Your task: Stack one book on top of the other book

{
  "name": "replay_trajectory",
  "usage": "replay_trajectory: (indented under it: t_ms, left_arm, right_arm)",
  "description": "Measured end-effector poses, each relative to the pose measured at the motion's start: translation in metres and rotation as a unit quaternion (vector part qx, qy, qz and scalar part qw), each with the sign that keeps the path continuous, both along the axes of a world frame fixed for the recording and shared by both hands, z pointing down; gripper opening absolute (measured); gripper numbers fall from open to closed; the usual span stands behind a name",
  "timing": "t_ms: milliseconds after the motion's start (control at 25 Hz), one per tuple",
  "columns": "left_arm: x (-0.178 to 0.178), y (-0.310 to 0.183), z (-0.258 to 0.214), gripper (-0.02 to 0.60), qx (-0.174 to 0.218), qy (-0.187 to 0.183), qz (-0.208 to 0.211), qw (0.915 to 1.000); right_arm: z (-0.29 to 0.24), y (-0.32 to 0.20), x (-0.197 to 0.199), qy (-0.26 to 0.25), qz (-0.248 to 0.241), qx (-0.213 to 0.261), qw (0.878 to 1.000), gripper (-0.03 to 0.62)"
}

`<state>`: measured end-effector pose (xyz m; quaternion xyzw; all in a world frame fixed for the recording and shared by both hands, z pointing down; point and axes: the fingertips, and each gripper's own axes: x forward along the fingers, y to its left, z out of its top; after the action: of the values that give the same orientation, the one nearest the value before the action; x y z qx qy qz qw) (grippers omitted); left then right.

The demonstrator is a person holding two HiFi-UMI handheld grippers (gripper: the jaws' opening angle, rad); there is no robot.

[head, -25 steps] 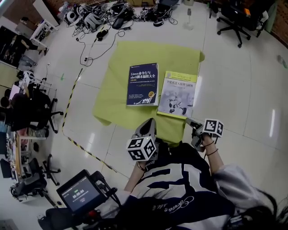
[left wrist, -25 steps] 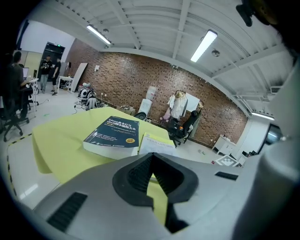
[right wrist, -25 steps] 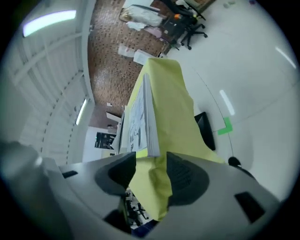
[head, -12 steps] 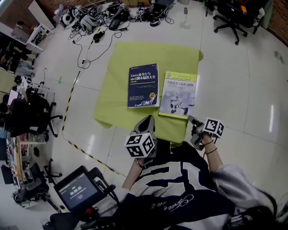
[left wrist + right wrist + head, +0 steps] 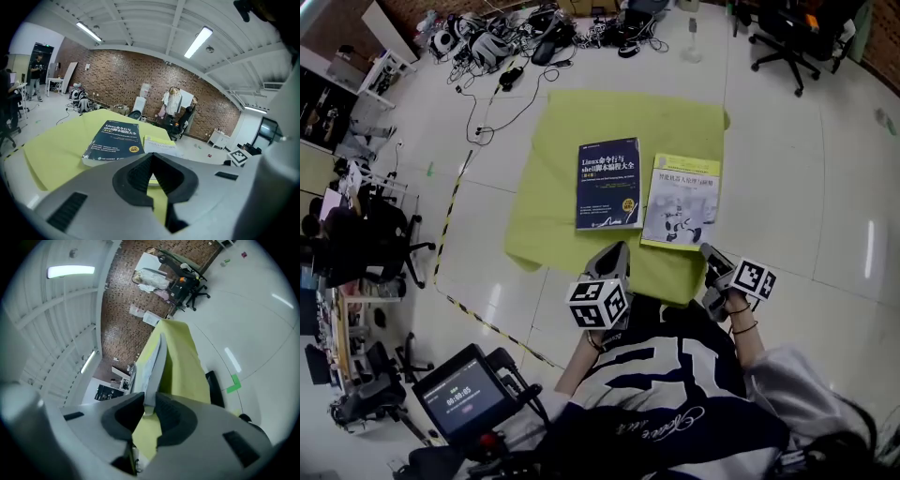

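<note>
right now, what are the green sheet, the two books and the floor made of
Green sheet: seemingly thin matte cloth, rumpled at its edges. Dark blue book and pale book: paper, page edges showing, with card covers, likely slightly glossy. Floor: hard polished tiles, judging by glare streaks and joint lines.

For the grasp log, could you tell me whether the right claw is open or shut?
Shut: the right claw has just been closing and its pads press the pale book's corner.
</note>
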<state>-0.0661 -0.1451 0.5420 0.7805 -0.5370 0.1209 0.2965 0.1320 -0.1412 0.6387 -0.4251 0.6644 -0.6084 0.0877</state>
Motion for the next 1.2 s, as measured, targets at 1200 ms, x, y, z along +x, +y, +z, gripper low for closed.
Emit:
replay_trajectory:
  t_ms: [1200]
  left_arm:
    - [-0.06,-0.02,-0.005,0.003,0.005,0.044,-0.045,0.998]
  right_arm:
    - [-0.209,-0.089,-0.038,-0.168,0.001,0.151,0.974,0.078]
